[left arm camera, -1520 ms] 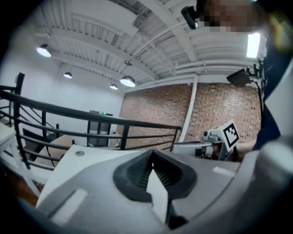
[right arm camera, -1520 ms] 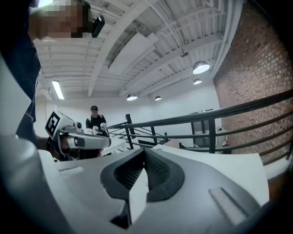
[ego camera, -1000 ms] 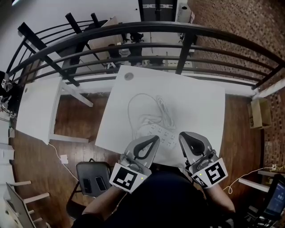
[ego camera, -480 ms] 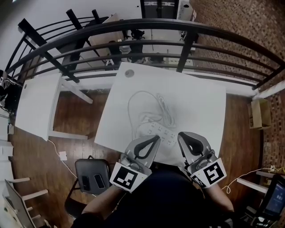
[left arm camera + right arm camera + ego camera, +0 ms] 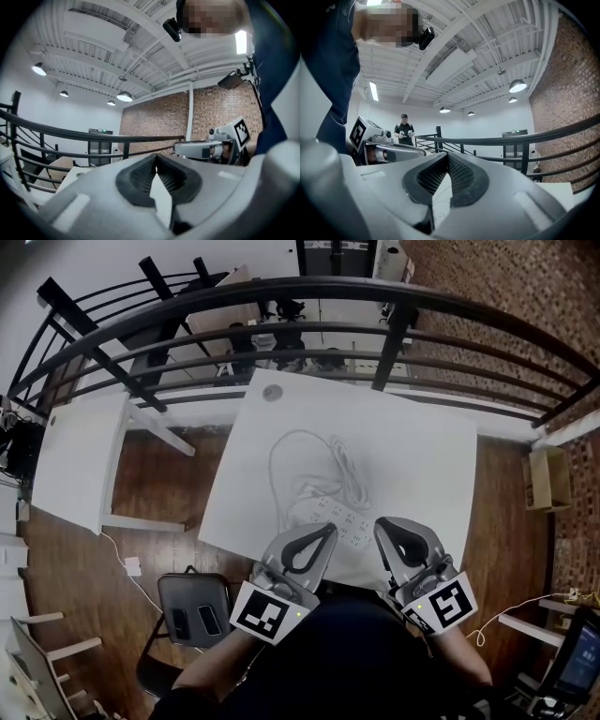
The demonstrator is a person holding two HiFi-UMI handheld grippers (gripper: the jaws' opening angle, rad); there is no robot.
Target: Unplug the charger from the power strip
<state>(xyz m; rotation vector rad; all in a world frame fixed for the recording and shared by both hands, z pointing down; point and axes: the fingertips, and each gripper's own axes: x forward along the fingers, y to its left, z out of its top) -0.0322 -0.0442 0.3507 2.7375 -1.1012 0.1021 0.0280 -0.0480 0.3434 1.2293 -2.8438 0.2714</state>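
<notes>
Two grippers, both shut tight & empty: the left gripper (image 5: 325, 532) has its jaws meeting tip to tip w/ nothing between them, as the left gripper view shows; the right gripper (image 5: 382, 526) is the same, pads pressed together, nothing gripped. We hold them side by side over the near edge of the white table (image 5: 422, 456), pointing away from us, roughly level; each marker cube sits close to our body.

The power strip (image 5: 339, 518) lies flat on the near part of the table, slanted, just beyond & between the two tips; in the head view the left tip overlaps its near edge, but we can't tell if it touches. A white cable (image 5: 275, 465) runs from the strip in a big loop toward the table's far side; a second bunch of cord lies inside the loop. The charger we can't pick out, white on white.

A small round disc (image 5: 272, 395) sits near the far-left corner; a dark railing (image 5: 309, 292) curves behind the table; a dark chair (image 5: 192, 610) stands on the wood floor to our left.
</notes>
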